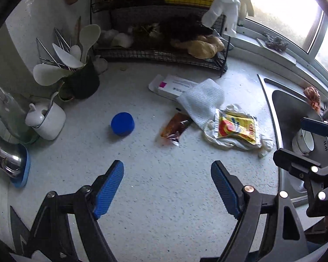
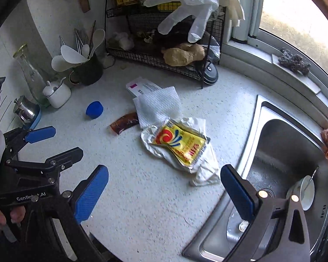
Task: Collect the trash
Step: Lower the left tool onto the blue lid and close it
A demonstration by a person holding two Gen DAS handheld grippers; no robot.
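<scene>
Trash lies on the speckled white counter (image 1: 155, 174): a blue bottle cap (image 1: 122, 124), a brown sauce sachet (image 1: 175, 128), a white paper towel (image 1: 202, 102), a yellow wrapper (image 1: 237, 128) on crumpled white plastic, and a flat white box with a pink mark (image 1: 170, 85). The same items show in the right wrist view: cap (image 2: 94, 109), sachet (image 2: 124, 123), towel (image 2: 157, 106), wrapper (image 2: 180, 144), box (image 2: 142, 87). My left gripper (image 1: 167, 174) is open and empty, above the counter short of the trash. My right gripper (image 2: 164, 179) is open and empty, just short of the wrapper.
A steel sink (image 2: 280, 152) with a white cup (image 2: 307, 193) lies to the right. A black wire rack (image 1: 164, 52) stands at the back. A dark utensil holder (image 1: 85, 80), a white jar (image 1: 47, 120), a glass bottle (image 2: 31, 74) and a steel pot (image 1: 8, 159) line the left.
</scene>
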